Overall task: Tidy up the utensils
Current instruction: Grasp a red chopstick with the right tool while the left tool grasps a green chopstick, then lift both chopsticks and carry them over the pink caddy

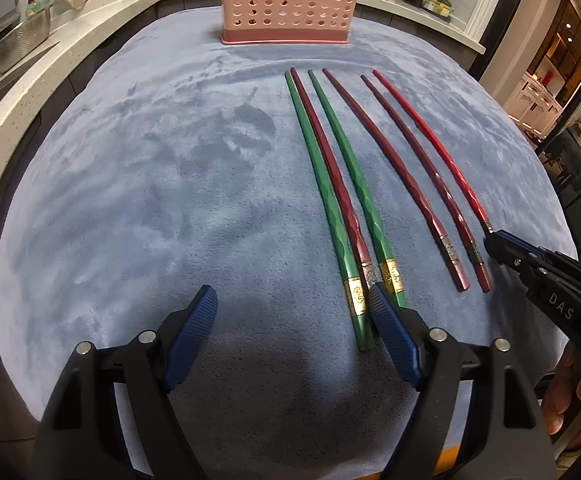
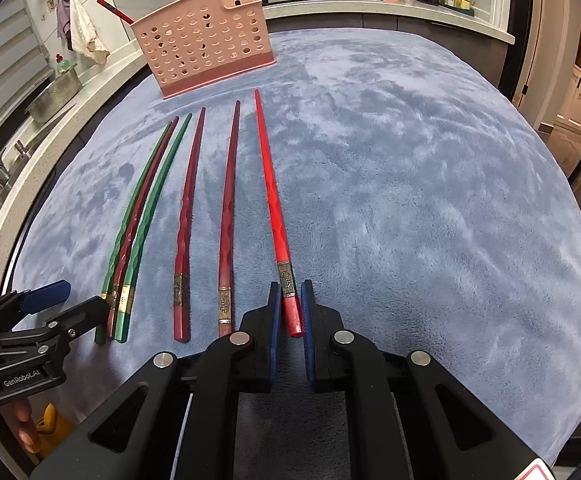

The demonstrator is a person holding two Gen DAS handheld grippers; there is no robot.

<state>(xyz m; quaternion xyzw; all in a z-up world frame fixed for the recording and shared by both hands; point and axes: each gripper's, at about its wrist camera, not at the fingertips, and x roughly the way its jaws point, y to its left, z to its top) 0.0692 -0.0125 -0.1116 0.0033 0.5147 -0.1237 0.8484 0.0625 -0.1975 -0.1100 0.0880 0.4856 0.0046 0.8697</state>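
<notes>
The right gripper (image 2: pixel 291 312) pinches the thick end of the bright red chopstick (image 2: pixel 271 196) at the bottom middle of the frame. The left gripper (image 1: pixel 294 304) is spread wide beside the green chopsticks (image 1: pixel 322 192), touching nothing.

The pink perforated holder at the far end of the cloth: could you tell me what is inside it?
One dark red chopstick leans out of the pink holder. Its walls hide anything lower inside.

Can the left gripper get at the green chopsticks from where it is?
Probably yes. The left gripper is open, its right finger right at the green chopsticks' near ends. A dark red chopstick lies between them, so a clean grab of one looks tricky.
</notes>
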